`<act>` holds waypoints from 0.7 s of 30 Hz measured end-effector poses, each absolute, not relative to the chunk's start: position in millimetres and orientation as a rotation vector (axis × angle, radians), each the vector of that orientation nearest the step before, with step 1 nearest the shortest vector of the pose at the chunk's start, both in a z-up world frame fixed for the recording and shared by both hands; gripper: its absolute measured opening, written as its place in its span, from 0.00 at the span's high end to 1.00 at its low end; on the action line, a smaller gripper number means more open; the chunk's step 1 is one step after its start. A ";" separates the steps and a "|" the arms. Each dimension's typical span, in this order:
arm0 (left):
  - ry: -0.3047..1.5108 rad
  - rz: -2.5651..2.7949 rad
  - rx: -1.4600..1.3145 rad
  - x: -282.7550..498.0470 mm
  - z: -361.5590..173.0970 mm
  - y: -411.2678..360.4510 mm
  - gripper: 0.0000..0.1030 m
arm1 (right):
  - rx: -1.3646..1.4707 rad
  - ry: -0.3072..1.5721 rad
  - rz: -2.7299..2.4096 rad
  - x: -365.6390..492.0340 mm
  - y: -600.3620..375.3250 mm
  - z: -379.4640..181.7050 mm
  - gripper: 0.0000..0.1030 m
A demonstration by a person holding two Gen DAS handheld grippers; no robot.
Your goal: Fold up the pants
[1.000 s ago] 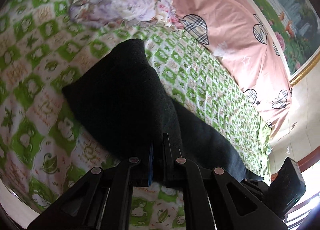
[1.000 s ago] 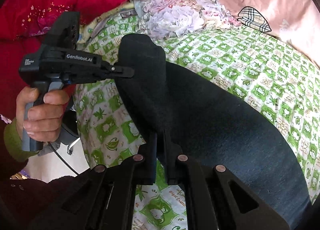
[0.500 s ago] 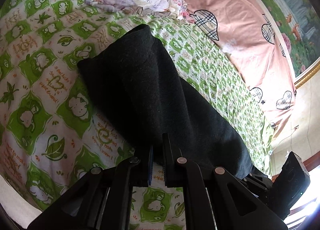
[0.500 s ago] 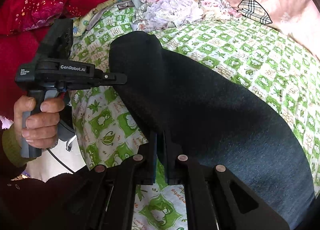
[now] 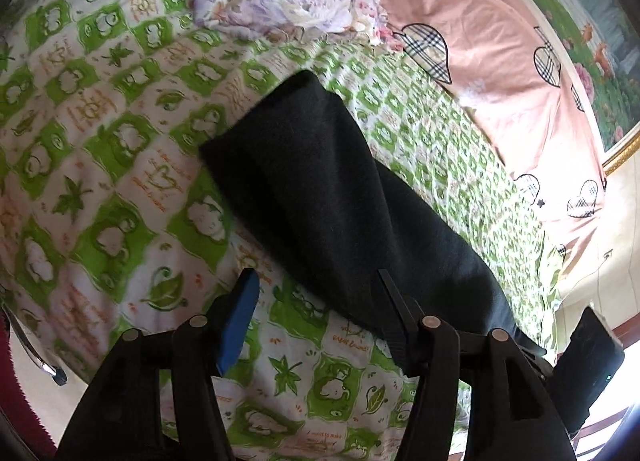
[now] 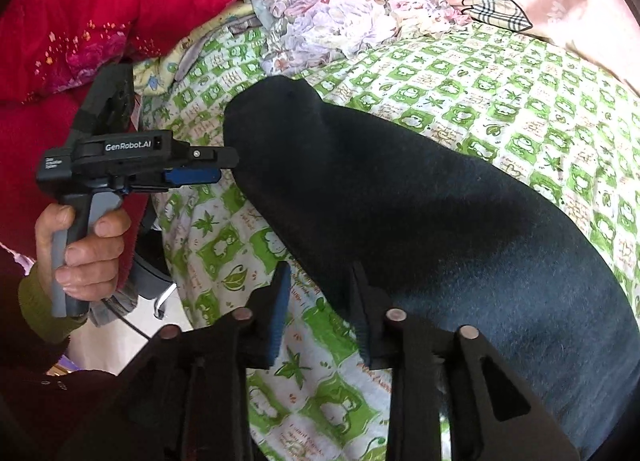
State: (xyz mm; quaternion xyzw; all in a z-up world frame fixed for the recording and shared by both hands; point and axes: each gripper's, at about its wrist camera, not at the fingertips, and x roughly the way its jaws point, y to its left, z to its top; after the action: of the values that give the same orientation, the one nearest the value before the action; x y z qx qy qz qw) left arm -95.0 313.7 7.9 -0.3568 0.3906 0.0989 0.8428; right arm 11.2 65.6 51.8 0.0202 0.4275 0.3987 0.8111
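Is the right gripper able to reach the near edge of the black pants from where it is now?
Probably yes. The right gripper is opening, with the near edge of the black pants lying right at its fingertips on the green checked bedsheet, and nothing lies between them.

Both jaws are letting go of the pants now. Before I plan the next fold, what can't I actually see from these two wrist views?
- Pants, left wrist view: near end hidden behind the left gripper, jaws opening.
- Pants, right wrist view: lower right part cut off by the frame edge; right gripper opening over the near hem.
- Layer count: black cloth shows no seams.
- Bedsheet, left wrist view: blurred.
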 end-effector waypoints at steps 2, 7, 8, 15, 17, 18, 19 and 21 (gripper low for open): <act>0.831 0.223 -0.758 -94.1 9.0 318.1 0.35 | 0.063 0.915 0.842 10.8 59.2 53.9 0.69; 0.849 0.224 -0.788 -85.4 6.2 327.9 0.32 | 0.122 0.921 0.794 21.7 39.9 59.1 0.68; 0.852 0.217 -0.795 -83.0 5.0 329.3 0.32 | 0.134 0.923 0.772 28.1 34.1 60.4 0.68; 0.863 0.218 -0.805 -66.4 1.2 339.0 0.29 | 0.266 0.912 0.696 94.6 -1.9 68.0 0.68; 0.866 0.220 -0.811 -62.1 0.2 343.2 0.29 | 0.280 0.932 0.686 118.8 -5.0 64.4 0.68; 0.866 0.223 -0.812 -60.5 -0.2 344.9 0.29 | 0.277 0.958 0.679 131.4 -3.6 61.2 0.67; 0.869 0.224 -0.811 -59.5 -0.7 346.1 0.29 | 0.270 0.982 0.679 141.6 -1.1 56.9 0.67; 0.876 0.222 -0.810 -57.3 -2.2 347.5 0.29 | 0.263 1.026 0.698 160.0 5.2 46.0 0.67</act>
State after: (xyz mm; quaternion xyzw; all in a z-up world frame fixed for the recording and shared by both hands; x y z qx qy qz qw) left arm -57.3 347.5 -2.2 -0.3808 0.4115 0.1043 0.8215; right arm 160.0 5.2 46.0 0.1231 0.4794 0.3259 0.8055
